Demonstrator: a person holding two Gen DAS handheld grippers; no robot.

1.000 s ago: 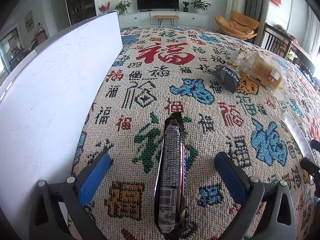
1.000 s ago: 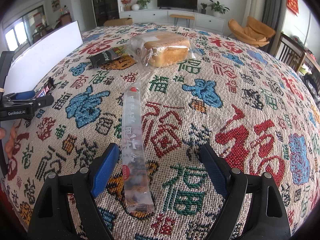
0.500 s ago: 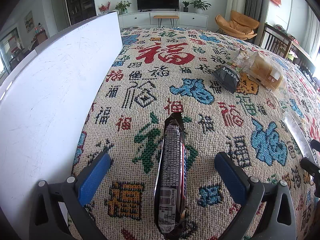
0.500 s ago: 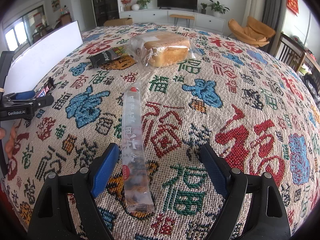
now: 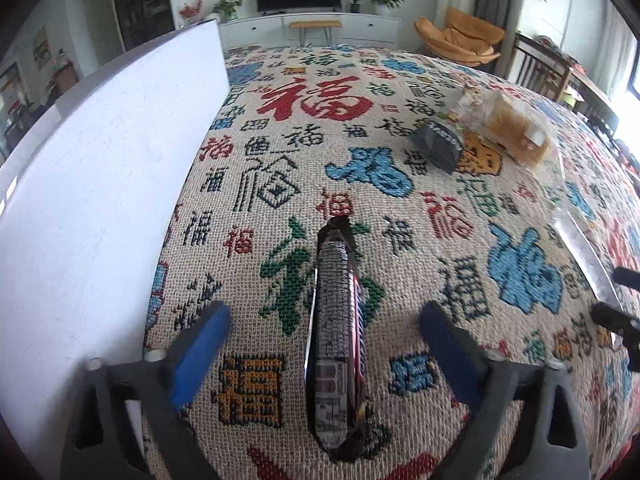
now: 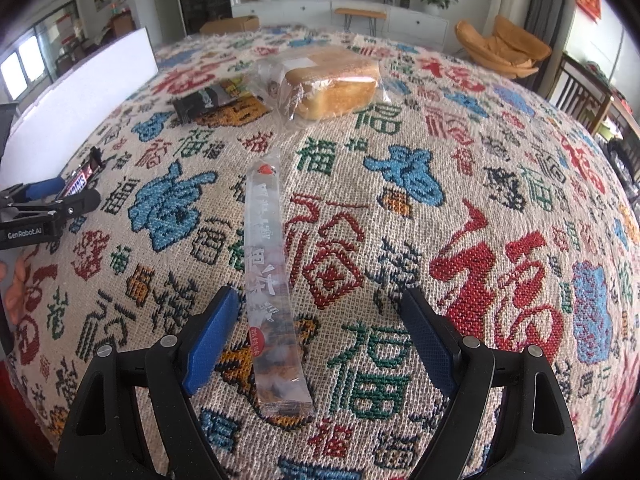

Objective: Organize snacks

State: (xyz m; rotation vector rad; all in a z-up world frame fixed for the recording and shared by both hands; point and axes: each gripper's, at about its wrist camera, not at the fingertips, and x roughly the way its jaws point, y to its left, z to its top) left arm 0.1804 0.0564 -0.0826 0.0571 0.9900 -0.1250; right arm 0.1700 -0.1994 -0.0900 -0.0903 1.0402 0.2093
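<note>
Left wrist view: the left gripper (image 5: 324,344) straddled a dark chocolate bar (image 5: 336,340) lying on the patterned tablecloth (image 5: 280,184). Its jaws were closing, the bar between them, but the blue pads (image 5: 200,348) stood clear of the wrapper on both sides, so nothing was yet gripped. The bar's long axis ran straight away from the camera, parallel to the fingers, with the near crimped end under the gripper and the far end pointing toward the middle of the table. Just to the left stood a white board (image 5: 100,200). Farther off lay a small dark packet (image 5: 438,146) and, beside it, a wrapped bread loaf (image 5: 516,132).

Right wrist view: the right gripper (image 6: 320,344) hung with jaws wide apart over a long clear snack stick (image 6: 270,280), which lay nearer the left pad (image 6: 210,344) without touching it. The stick's long axis also ran near to far, its far end tipped slightly left toward the loaf.

Judged step: the pick-up of both bars, the left one further along. The next move appeared to call for the left jaws to finish closing across the bar's narrow width before any lift, and for the right gripper to centre on the stick before closing.
</note>
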